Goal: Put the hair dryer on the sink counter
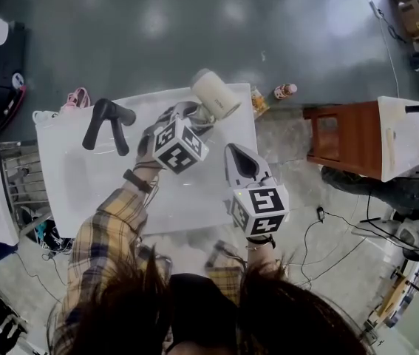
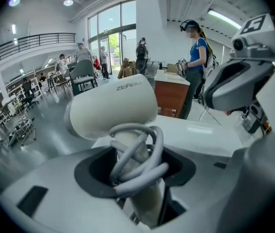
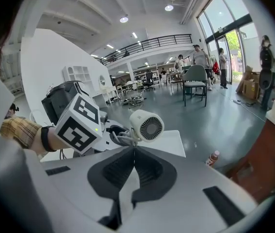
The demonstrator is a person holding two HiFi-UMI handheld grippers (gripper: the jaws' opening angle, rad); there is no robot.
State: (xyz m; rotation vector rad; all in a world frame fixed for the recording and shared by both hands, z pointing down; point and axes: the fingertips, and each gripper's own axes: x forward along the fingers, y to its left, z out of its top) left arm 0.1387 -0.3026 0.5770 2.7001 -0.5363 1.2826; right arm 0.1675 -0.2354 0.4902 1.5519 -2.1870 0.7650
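left gripper (image 2: 144,188) clamped on the hair dryer (image 2: 113,111) handle over its coiled cord (image 2: 138,152), probably to stop the cable trailing | dryer held over the sink counter (image 1: 194,198), not yet down | right gripper (image 3: 134,152) pressed together, empty, idling nearby, likely spare

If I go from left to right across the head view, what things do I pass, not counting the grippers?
black faucet → cream hair dryer → small bottle on the floor → brown cabinet
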